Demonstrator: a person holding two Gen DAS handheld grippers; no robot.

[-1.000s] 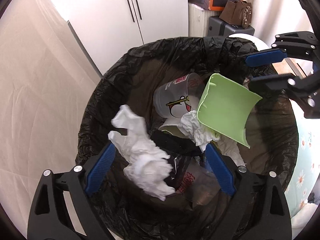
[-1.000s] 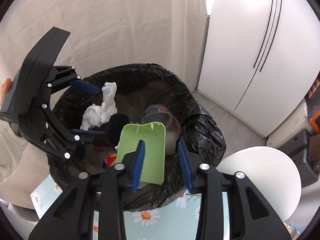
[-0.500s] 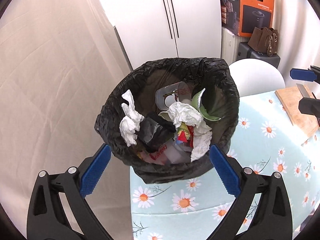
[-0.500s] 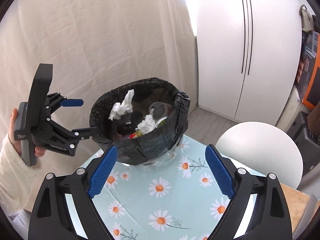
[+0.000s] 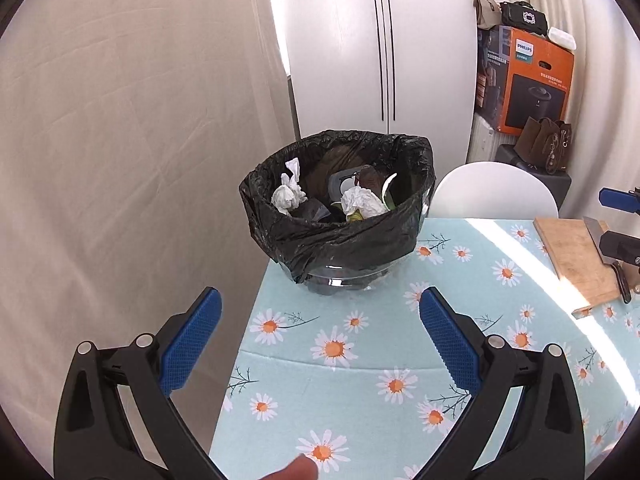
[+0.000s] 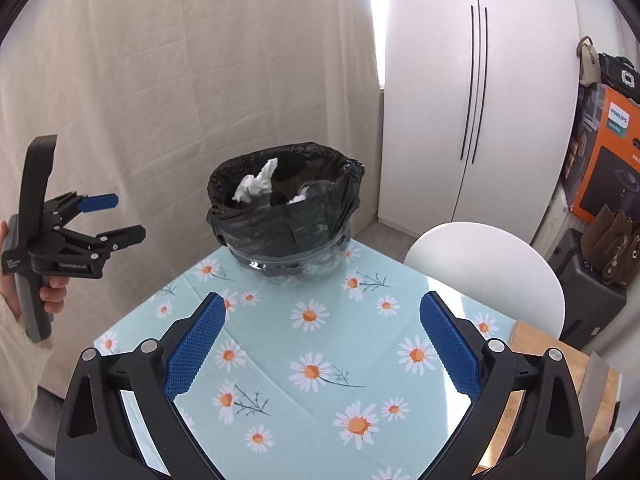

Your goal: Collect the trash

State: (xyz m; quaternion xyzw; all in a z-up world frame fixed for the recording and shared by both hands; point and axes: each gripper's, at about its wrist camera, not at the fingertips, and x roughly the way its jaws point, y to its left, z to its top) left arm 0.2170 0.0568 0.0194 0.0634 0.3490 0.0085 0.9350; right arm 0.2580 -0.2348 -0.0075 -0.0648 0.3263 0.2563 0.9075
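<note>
A bin lined with a black bag stands at the far corner of the daisy-print table; it also shows in the right wrist view. Inside lie crumpled white tissues, a clear plastic cup and a green piece. My left gripper is open and empty, held back from the bin above the table's near left edge; the right wrist view shows it at the left. My right gripper is open and empty over the table; its fingertips show at the left view's right edge.
A wooden cutting board with a knife lies at the table's right. A white chair stands behind the table. A white cabinet, an orange box and a curtain are behind.
Both grippers have pulled back and away from the bin. The tissue and the green piece, held a second ago, now lie in the bin. Both jaws stand open and empty.
</note>
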